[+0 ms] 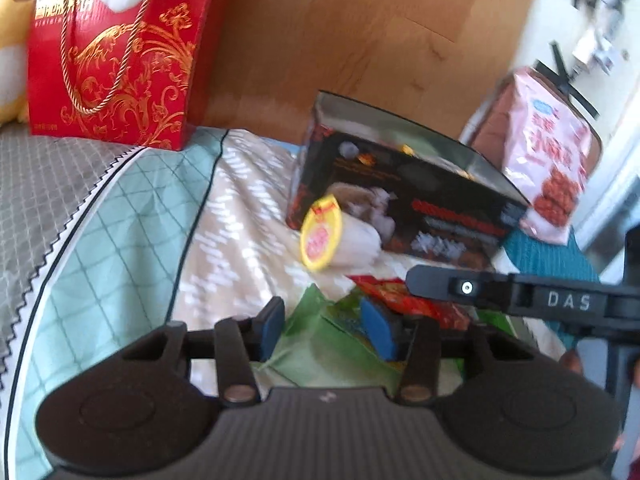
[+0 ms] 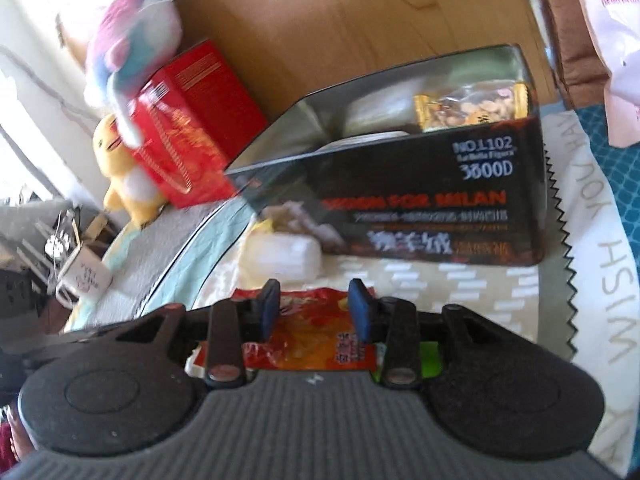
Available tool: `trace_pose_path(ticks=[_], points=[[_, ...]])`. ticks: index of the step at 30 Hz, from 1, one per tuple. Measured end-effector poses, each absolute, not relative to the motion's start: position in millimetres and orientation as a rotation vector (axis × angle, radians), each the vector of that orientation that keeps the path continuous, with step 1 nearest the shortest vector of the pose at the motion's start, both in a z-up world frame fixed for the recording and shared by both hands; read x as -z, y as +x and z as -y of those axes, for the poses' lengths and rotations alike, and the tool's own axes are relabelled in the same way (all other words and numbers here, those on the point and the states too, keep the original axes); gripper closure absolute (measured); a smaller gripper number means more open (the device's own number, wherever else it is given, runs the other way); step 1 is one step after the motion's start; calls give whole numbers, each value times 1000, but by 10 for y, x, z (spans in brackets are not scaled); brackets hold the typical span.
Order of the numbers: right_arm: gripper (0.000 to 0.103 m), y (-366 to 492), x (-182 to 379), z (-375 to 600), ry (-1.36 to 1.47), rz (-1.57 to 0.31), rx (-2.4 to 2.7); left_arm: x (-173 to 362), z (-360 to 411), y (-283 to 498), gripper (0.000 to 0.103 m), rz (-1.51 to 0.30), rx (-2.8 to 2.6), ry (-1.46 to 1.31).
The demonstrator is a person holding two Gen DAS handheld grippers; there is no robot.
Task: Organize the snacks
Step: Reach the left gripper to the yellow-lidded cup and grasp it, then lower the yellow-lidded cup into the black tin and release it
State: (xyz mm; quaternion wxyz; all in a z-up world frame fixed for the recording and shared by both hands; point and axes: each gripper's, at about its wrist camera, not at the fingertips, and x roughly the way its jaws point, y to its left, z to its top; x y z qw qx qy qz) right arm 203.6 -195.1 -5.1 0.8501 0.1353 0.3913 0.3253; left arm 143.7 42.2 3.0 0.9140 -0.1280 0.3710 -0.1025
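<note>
My left gripper [image 1: 325, 330] hangs low over a green snack packet [image 1: 320, 352] on the bed, and its blue pads stand apart on either side of the packet's crumpled top. Just right of it lies a red-orange packet [image 1: 404, 298]. In the right wrist view my right gripper [image 2: 315, 312] is open over the same red-orange packet [image 2: 316, 336], pads clear of it. Behind both stands an open black box [image 2: 420, 204] with a gold nut packet [image 2: 468, 108] inside. A white cup with a yellow lid [image 1: 324, 236] lies on its side against the box.
A red gift box [image 1: 112, 60] stands at the back left against the wooden headboard [image 1: 360, 32], with plush toys [image 2: 128, 176] beside it. A pink snack bag [image 1: 552, 160] leans at the right. A white mug [image 2: 84, 280] sits off the bed's left edge.
</note>
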Motion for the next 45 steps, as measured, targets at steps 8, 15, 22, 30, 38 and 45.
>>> trace_pose_path(ticks=[8, 15, 22, 30, 38, 45], points=[[66, 1363, 83, 2113, 243, -851, -755, -3, -352, 746, 59, -747, 282, -256], [63, 815, -96, 2206, 79, -739, -799, -136, -445, 373, 53, -765, 371, -194], [60, 1409, -330, 1817, 40, -611, -717, -461, -610, 1249, 48, -669, 238, -177], [53, 2165, 20, 1255, -167, -699, -722, -278, -471, 2045, 48, -696, 212, -69], [54, 2324, 128, 1096, -209, -760, -824, -128, -445, 2240, 53, -746, 303, -160], [73, 2009, 63, 1043, -267, -704, -804, -219, -350, 1908, 56, -721, 281, -120]])
